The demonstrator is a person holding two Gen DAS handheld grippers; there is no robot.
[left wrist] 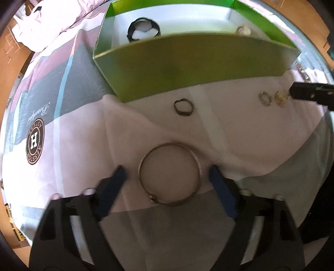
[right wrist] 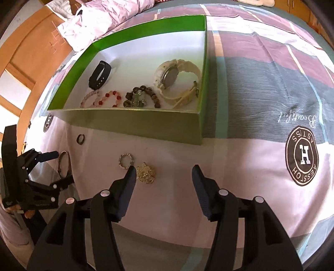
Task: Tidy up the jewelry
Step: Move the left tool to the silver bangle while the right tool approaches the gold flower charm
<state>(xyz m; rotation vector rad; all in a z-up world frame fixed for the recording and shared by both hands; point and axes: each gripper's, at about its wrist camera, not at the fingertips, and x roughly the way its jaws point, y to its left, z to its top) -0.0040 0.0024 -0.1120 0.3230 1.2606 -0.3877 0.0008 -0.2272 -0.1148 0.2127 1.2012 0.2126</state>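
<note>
A silver bangle (left wrist: 170,174) lies on the bedsheet between the open fingers of my left gripper (left wrist: 168,173); it also shows in the right wrist view (right wrist: 63,166). A dark ring (left wrist: 183,107) (right wrist: 80,139) lies just before the green box (left wrist: 187,66) (right wrist: 135,125). A silver ring (left wrist: 265,98) (right wrist: 125,161) and a gold piece (left wrist: 281,98) (right wrist: 146,173) lie side by side. My right gripper (right wrist: 163,173) is open and empty, its left finger beside the gold piece. The box holds a black band (right wrist: 99,75), a cream watch (right wrist: 177,77) and bead bracelets (right wrist: 117,98).
The bed has a pink, grey and blue patterned sheet with round "H" logos (right wrist: 301,158) (left wrist: 35,141). A crumpled duvet (right wrist: 100,18) lies behind the box. Wooden floor (right wrist: 23,62) shows to the left. My left gripper is seen at the left of the right wrist view (right wrist: 48,166).
</note>
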